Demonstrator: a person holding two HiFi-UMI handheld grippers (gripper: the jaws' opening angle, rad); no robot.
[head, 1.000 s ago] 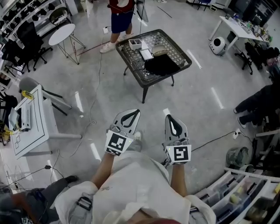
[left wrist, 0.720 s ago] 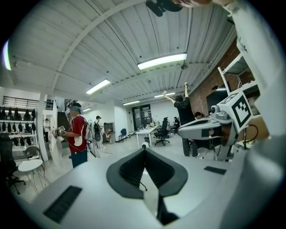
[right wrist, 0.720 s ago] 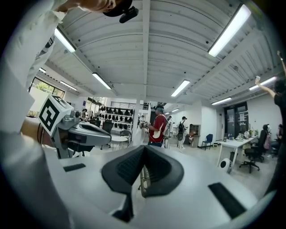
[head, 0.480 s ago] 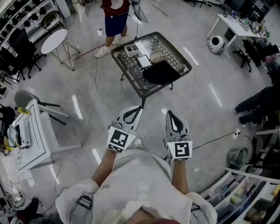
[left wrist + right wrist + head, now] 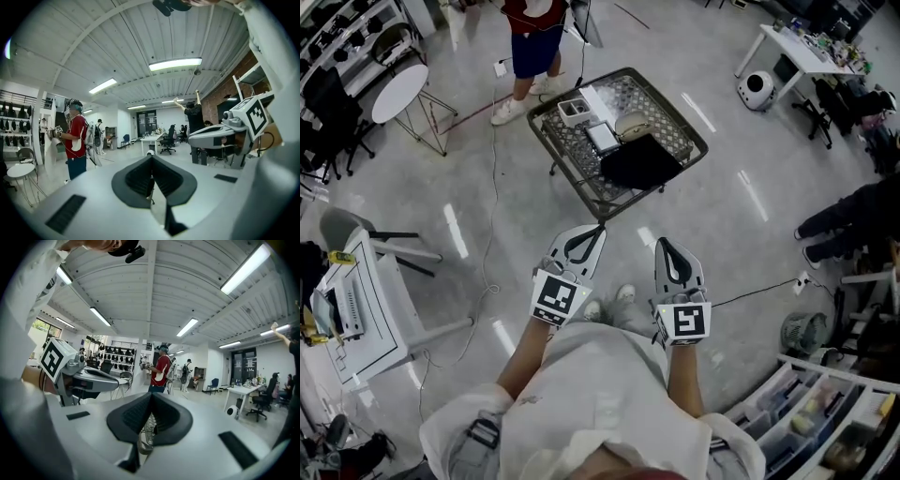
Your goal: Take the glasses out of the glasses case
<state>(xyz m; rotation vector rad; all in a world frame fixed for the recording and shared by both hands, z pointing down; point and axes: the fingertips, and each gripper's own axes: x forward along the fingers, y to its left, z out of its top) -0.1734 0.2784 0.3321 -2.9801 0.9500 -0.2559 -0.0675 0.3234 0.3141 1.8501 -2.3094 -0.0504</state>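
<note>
Both grippers are held close to the operator's torso, side by side over bare floor, pointing forward. Left gripper point(image 5: 592, 233): jaws shut tip to tip, nothing between them. Right gripper point(image 5: 662, 246): jaws likewise pressed together and empty. The mesh-top table point(image 5: 667, 117) stands ahead, well apart from both grippers. The glasses case point(image 5: 633, 124), a pale oval, lies near the table's middle; it is too small to tell whether it is open or shut, and no glasses can be made out. Just left of the case is a flat screen-like device point(image 5: 602, 138), and beyond that a small white box point(image 5: 572, 111). A black cloth point(image 5: 639, 161) lies on the near side, just beside the case. A person in a red top point(image 5: 530, 33) stands at the table's far side.
</note>
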